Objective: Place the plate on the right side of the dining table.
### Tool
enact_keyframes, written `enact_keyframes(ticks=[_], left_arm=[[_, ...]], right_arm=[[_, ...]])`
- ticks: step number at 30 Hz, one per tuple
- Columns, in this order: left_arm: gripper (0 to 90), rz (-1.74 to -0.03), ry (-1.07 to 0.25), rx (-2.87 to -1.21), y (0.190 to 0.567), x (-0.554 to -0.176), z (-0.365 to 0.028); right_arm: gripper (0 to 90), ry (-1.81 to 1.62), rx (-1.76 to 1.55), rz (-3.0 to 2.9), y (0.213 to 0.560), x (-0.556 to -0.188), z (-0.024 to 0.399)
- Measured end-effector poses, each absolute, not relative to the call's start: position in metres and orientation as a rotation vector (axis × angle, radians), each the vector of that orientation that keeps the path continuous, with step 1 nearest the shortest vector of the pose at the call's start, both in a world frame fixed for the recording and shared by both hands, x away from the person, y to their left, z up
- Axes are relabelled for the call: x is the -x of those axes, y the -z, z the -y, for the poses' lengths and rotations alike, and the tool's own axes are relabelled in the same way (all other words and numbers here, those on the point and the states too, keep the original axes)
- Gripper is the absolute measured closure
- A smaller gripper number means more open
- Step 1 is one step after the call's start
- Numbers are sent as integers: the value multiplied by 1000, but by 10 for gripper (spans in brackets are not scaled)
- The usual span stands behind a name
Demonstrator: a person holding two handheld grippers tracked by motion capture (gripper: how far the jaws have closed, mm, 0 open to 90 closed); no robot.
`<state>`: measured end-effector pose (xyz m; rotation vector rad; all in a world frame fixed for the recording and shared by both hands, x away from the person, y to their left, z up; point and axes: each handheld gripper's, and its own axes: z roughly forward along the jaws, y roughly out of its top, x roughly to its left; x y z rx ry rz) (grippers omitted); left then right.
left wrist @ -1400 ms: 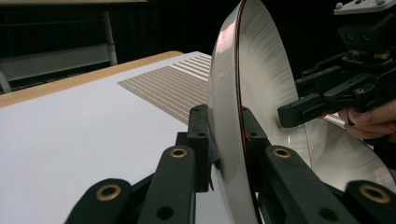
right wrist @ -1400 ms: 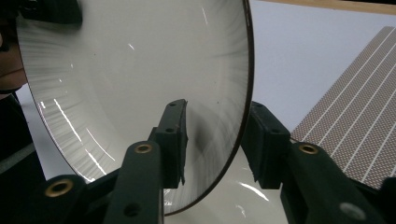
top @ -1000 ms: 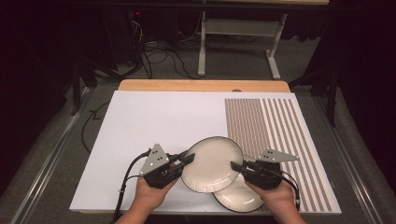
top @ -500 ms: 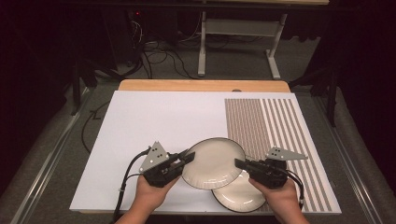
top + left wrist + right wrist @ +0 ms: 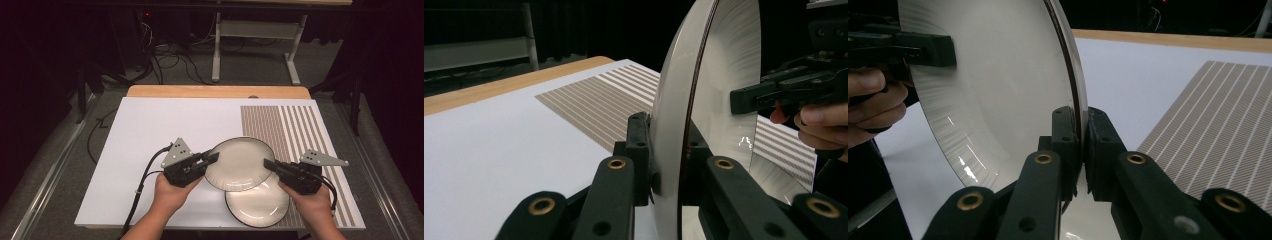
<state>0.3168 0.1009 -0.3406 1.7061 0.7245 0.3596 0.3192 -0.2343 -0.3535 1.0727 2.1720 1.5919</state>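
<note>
A white plate with a dark rim (image 5: 240, 164) hangs slightly tilted above the table, held from both sides. My left gripper (image 5: 212, 159) is shut on its left rim, and my right gripper (image 5: 270, 164) is shut on its right rim. In the left gripper view the plate (image 5: 724, 75) stands edge-on between my left gripper's (image 5: 667, 150) jaws, with the right gripper (image 5: 764, 95) on the far rim. In the right gripper view my right gripper (image 5: 1080, 145) pinches the plate (image 5: 998, 90). A second similar plate (image 5: 257, 202) lies on the table below, partly covered.
The white table mat (image 5: 165, 130) has a brown striped patch (image 5: 290, 130) at its right. A wooden table edge (image 5: 215, 91) runs along the back. Cables and a metal stand (image 5: 220, 45) are on the dark floor beyond.
Both hands have lifted the upper plate and carried it a little to the right and away, so more of the lower plate shows.
</note>
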Motion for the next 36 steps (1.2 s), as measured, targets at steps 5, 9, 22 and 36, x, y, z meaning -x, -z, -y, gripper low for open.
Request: enact_keyframes(ticks=[5, 9, 22, 36], left_arm=[[806, -717, -348, -1709, 337, -330, -88], [807, -711, -343, -1714, 334, -341, -76], [803, -695, -321, -1738, 330, -375, -32], [788, -708, -275, -1765, 339, -407, 9]], right_arm=[[870, -1570, -1063, -2142, 347, -327, 246], [868, -1552, -1067, -2114, 343, -332, 257], [863, -1497, -1114, -2016, 333, -347, 294], [864, -1446, -1185, -1944, 340, -358, 328]])
